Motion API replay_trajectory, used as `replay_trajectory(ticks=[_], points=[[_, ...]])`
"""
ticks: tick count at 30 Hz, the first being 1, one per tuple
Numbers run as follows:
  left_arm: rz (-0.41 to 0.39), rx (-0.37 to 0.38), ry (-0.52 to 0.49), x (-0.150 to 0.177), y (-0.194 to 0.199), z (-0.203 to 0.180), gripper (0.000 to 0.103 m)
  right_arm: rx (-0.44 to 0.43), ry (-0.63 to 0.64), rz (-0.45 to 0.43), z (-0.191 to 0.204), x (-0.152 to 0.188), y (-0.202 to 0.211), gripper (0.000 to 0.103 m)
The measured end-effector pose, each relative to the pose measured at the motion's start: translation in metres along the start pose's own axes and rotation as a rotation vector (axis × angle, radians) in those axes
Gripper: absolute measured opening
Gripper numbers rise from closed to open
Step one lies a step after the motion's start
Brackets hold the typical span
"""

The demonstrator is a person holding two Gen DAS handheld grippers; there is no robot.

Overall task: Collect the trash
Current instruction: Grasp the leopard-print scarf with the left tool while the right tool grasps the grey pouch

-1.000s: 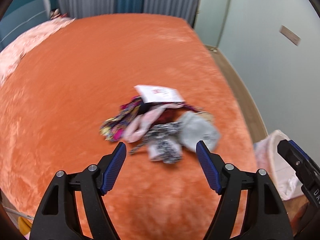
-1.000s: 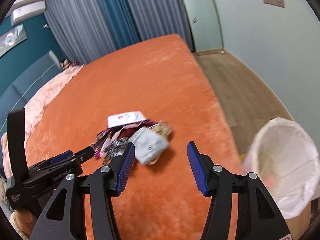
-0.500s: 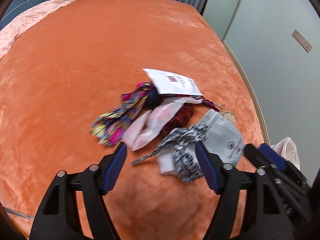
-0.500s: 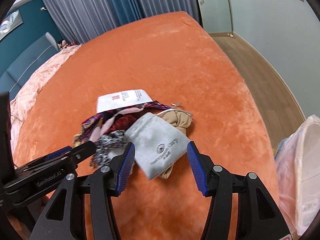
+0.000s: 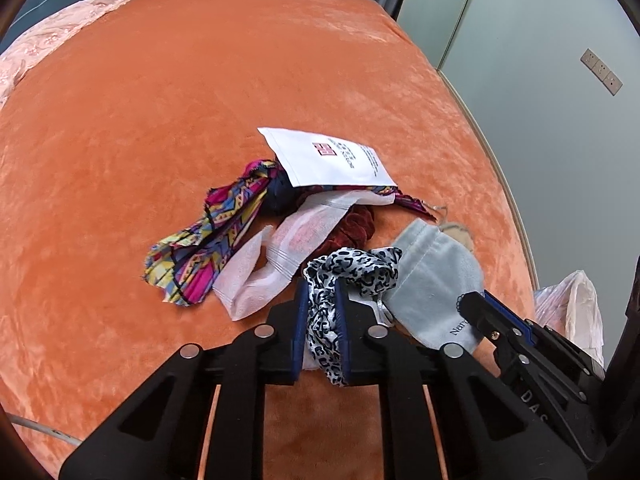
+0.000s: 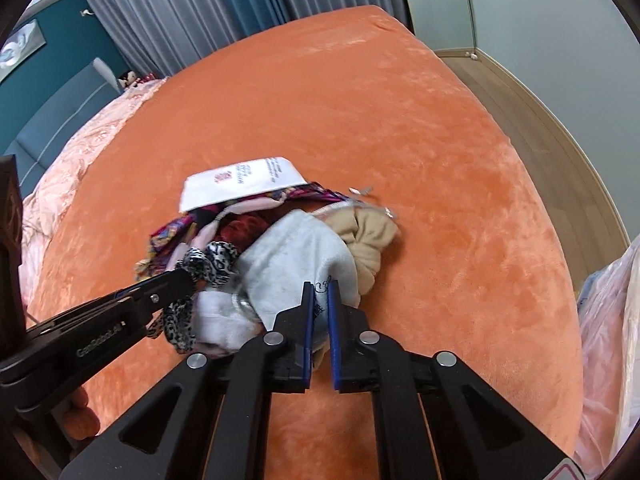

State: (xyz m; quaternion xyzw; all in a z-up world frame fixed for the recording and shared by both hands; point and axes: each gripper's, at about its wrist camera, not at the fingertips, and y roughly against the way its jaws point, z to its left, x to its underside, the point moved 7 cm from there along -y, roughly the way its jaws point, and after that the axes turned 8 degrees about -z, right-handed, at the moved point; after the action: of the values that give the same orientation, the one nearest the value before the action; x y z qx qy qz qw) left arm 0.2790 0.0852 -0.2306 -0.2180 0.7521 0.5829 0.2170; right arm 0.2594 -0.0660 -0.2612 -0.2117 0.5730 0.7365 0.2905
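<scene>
Your bed [image 5: 168, 80] fills both views under an orange plush cover, with a pink quilt [image 6: 72, 184] along its 10 o'clock edge and grey-blue curtains [image 6: 192, 4] behind. A bin bag [image 6: 608, 320], pale and translucent, stands off the bed at 3 o'clock in the right wrist view and shows at 4 o'clock in the left.

The trash lies heaped on the bed's near half. From the left wrist view, a white packet [image 5: 324, 158] with red print tops the heap at 12 o'clock. A bright patterned cloth [image 5: 208, 240] trails toward 9 o'clock, and a white gauzy strip [image 5: 280, 256] lies just beside it, over a dark red scrunchie [image 5: 356, 228]. A grey pouch [image 5: 436, 280] sits at 3 o'clock, and in the right wrist view a tan cloth [image 6: 368, 240] touches its far side.

Your left claw [image 5: 321, 312] is clamped on a leopard-print cloth [image 5: 352, 268] at the heap's near edge; the fabric bunches between the blue pads [image 5: 301, 320] and hangs out below them. Your right claw [image 6: 319, 308] is pinched on the pouch's near corner, its pads nearly together with the printed grey fabric between them.
</scene>
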Motion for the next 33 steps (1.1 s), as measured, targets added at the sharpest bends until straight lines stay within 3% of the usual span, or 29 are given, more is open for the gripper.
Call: replay_trajectory(ticks=[9,14,23,33], points=[[-0.084,0.022,0.010,-0.016,0.052,-0.009,0.012,-0.045,-0.013,-0.131,0.012,-0.034,0.064,0.005],[-0.143,0.055,-0.010,-0.029,0.094,-0.032,0.012,-0.059,-0.019,-0.222,0.012,-0.058,0.111,0.005],[-0.229,0.146,-0.104,-0.036,0.153,-0.104,0.012,-0.038,-0.047,-0.378,-0.017,-0.083,0.198,0.005],[-0.278,0.267,-0.240,-0.019,0.195,-0.203,0.012,0.049,-0.118,-0.496,-0.088,-0.075,0.279,0.005]])
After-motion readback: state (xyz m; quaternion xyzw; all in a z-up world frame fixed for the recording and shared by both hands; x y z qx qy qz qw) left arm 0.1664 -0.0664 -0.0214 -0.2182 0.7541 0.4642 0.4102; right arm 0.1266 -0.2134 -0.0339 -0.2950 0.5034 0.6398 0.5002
